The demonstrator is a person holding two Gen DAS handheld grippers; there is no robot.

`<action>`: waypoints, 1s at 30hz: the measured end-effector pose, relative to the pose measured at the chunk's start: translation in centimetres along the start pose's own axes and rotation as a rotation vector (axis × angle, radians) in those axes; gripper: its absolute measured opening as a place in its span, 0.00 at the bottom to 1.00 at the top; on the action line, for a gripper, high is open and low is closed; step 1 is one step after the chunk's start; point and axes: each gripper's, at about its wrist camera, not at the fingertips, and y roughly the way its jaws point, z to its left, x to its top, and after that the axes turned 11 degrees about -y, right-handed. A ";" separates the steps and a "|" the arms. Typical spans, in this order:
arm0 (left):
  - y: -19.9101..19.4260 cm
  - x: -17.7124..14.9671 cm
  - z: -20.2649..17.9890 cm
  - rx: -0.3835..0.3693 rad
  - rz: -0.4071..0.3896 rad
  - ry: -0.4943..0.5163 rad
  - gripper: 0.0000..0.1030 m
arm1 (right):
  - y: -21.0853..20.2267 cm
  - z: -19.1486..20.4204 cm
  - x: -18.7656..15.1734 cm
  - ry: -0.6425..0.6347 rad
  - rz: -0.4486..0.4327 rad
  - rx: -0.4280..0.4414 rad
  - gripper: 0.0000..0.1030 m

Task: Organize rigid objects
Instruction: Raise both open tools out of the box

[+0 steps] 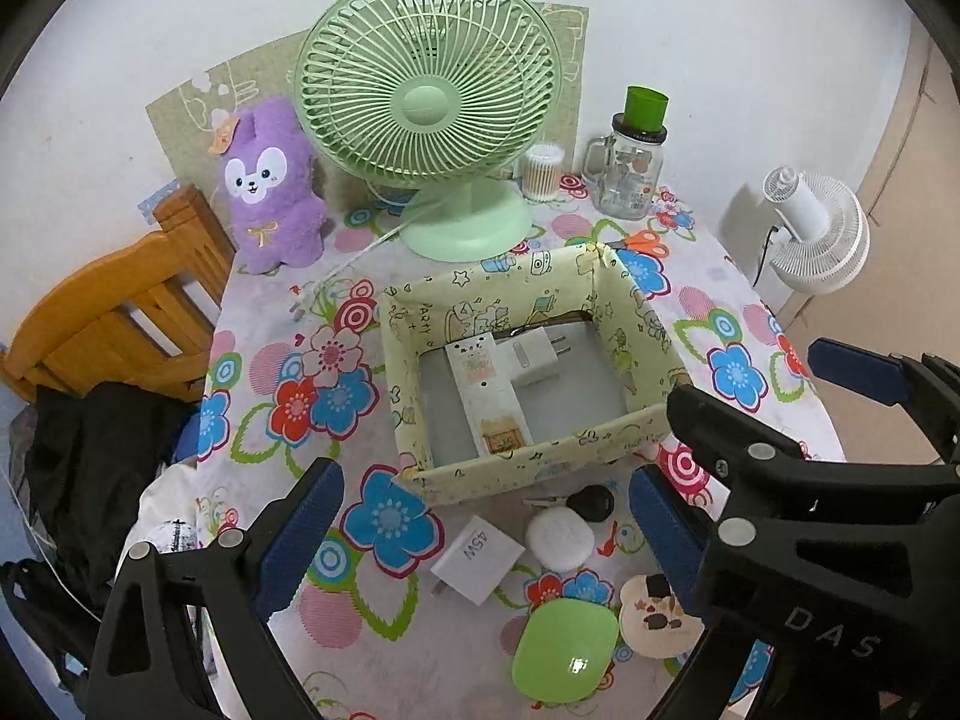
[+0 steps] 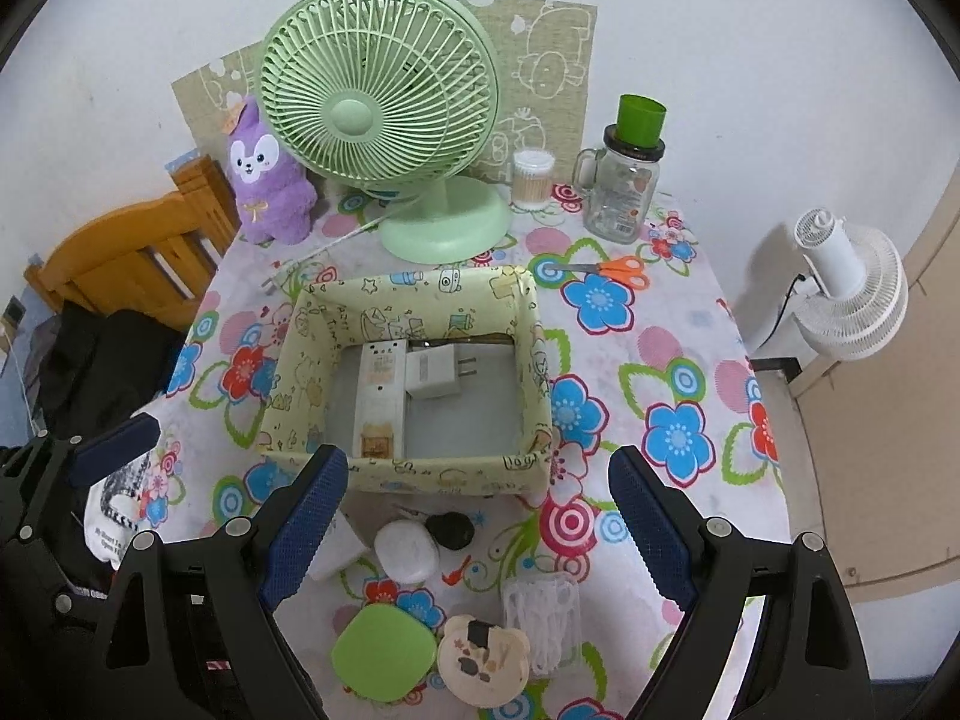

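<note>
Both grippers hover with jaws wide and empty. The white round case [image 2: 407,552] lies on the surface just near of the box [image 2: 420,468], between the right gripper [image 2: 477,531] jaws, the nearer one.

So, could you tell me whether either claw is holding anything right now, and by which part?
Nothing is held: the left claw and right claw are both open above the table.

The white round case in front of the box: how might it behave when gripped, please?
The white round case looks smooth and domed, so flat fingers may slip off. It seems rigid and probably light. Lying flat, it is unlikely to roll, but could slide on the tablecloth.
</note>
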 end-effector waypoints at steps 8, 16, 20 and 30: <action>-0.7 -1.0 0.8 -0.044 0.010 -0.028 0.96 | -0.7 0.0 -1.2 0.033 0.005 0.029 0.88; -1.4 -2.1 0.8 -0.064 -0.001 0.019 0.99 | -1.5 0.3 -2.7 0.031 -0.008 0.042 0.88; -1.2 -2.8 0.8 -0.093 0.025 0.026 0.99 | -1.7 0.3 -3.6 0.034 -0.009 0.043 0.88; -0.1 -4.7 1.0 -0.172 0.022 0.068 0.99 | -1.1 0.6 -5.7 0.020 0.006 0.021 0.88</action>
